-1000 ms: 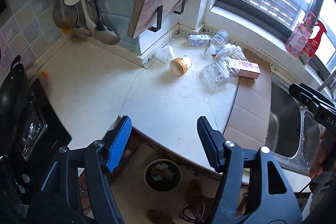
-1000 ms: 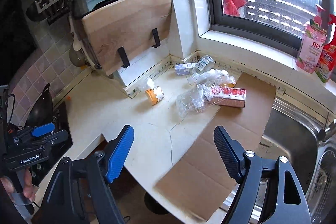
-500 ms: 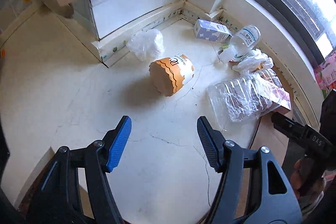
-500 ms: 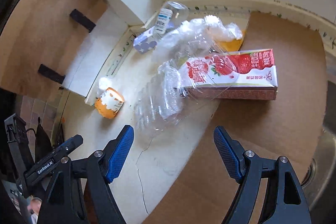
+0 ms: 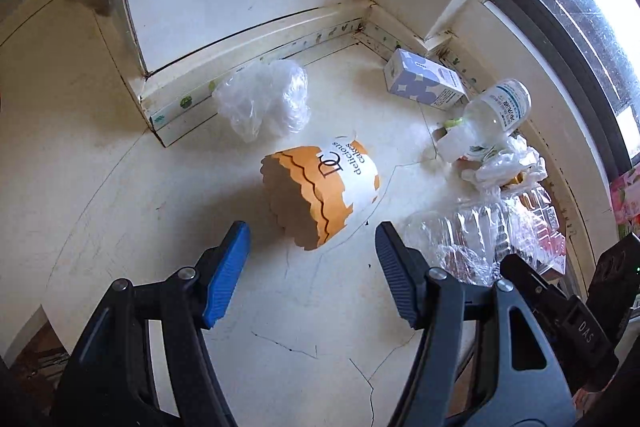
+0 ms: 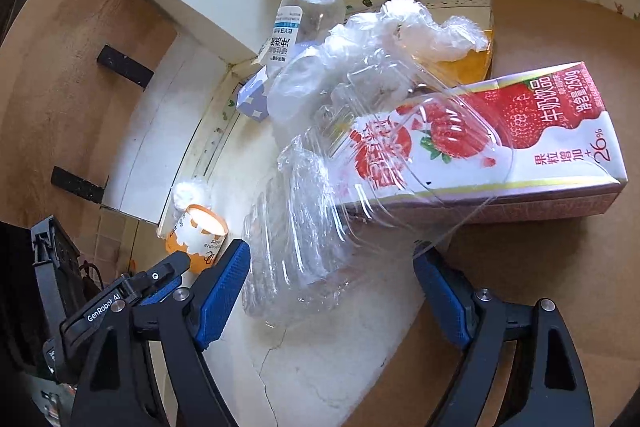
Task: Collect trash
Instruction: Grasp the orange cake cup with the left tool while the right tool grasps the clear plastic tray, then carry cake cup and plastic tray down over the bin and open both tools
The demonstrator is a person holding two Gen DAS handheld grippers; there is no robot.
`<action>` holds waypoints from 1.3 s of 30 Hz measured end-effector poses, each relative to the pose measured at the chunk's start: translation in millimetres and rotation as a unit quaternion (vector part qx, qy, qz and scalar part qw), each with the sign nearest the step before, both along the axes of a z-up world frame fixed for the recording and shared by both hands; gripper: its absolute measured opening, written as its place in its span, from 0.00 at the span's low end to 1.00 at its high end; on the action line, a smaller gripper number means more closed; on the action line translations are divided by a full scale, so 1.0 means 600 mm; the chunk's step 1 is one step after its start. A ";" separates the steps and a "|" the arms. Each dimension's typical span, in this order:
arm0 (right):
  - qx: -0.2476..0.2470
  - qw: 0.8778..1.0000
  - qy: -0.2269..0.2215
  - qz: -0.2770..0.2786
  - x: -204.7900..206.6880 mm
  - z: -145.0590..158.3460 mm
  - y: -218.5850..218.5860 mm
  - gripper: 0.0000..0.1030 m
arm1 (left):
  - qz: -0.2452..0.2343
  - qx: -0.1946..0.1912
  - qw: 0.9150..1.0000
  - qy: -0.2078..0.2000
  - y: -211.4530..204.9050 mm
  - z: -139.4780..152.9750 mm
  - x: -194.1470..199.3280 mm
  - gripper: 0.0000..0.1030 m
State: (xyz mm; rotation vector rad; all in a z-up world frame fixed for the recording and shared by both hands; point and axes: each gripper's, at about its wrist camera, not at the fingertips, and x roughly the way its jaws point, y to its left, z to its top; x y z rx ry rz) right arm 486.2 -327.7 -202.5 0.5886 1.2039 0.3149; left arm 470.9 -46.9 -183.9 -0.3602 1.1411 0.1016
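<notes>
An orange and white paper cup (image 5: 320,193) lies on its side on the white counter (image 5: 120,195). My left gripper (image 5: 310,247) is open, its jaws just short of the cup, one on each side. My right gripper (image 6: 332,275) is open, its jaws on either side of the near end of a crushed clear plastic container (image 6: 320,219). That container leans on a strawberry milk carton (image 6: 540,147). The cup also shows in the right wrist view (image 6: 198,237), with the left gripper beside it.
A crumpled clear bag (image 5: 262,99), a small blue-patterned carton (image 5: 424,83), a clear bottle (image 5: 488,119) and white plastic wrap (image 5: 508,163) lie near the corner. Brown cardboard (image 6: 520,287) lies under the milk carton. A wooden board (image 6: 68,99) hangs at the wall.
Both grippers have moved down and forward toward the counter. The left one closed in on the paper cup, the right one on the crushed plastic container. Both stayed open.
</notes>
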 end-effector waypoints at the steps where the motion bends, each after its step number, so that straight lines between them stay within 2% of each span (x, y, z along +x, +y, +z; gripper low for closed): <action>1: -0.004 1.000 -0.003 0.000 0.002 -0.001 0.004 0.81 | 0.001 -0.002 1.000 -0.002 -0.002 -0.003 0.005 0.60; 2: -0.008 1.000 -0.007 -0.001 0.003 -0.002 0.008 0.79 | 0.002 -0.005 1.000 -0.003 0.000 -0.002 0.005 0.60; 5: -0.009 1.000 -0.016 0.002 0.005 -0.002 0.017 0.62 | 0.010 -0.020 1.000 -0.011 0.002 -0.004 0.012 0.57; 6: -0.007 1.000 -0.019 0.003 0.006 -0.001 0.019 0.57 | 0.013 -0.024 1.000 -0.014 0.003 -0.004 0.012 0.51; 8: -0.009 1.000 -0.030 0.002 0.006 0.004 0.023 0.54 | 0.019 -0.033 0.999 -0.018 0.004 -0.007 0.013 0.41; 10: -0.011 0.999 -0.044 0.005 0.003 0.013 0.027 0.48 | 0.024 -0.042 0.999 -0.021 0.004 -0.012 0.013 0.22; 12: -0.014 0.998 -0.059 0.009 -0.001 0.025 0.032 0.45 | 0.029 -0.048 0.998 -0.028 0.005 -0.012 0.011 0.10; 15: -0.015 0.996 -0.081 0.021 -0.006 0.044 0.042 0.38 | 0.023 -0.049 0.998 -0.044 0.001 -0.001 0.005 0.00; 18: -0.018 0.994 -0.100 0.035 -0.013 0.062 0.053 0.32 | 0.013 -0.030 0.998 -0.055 -0.005 0.016 -0.006 0.00; 24: -0.014 0.989 -0.132 0.065 -0.031 0.098 0.080 0.21 | 0.014 -0.024 0.996 -0.082 0.004 0.059 -0.044 0.00; 31: -0.009 0.983 -0.158 0.092 -0.076 0.149 0.112 0.19 | -0.006 0.010 0.996 -0.092 0.009 0.118 -0.119 0.00; 39: -0.021 0.974 -0.188 0.124 -0.173 0.225 0.142 0.18 | -0.033 0.029 0.994 -0.098 0.028 0.194 -0.242 0.00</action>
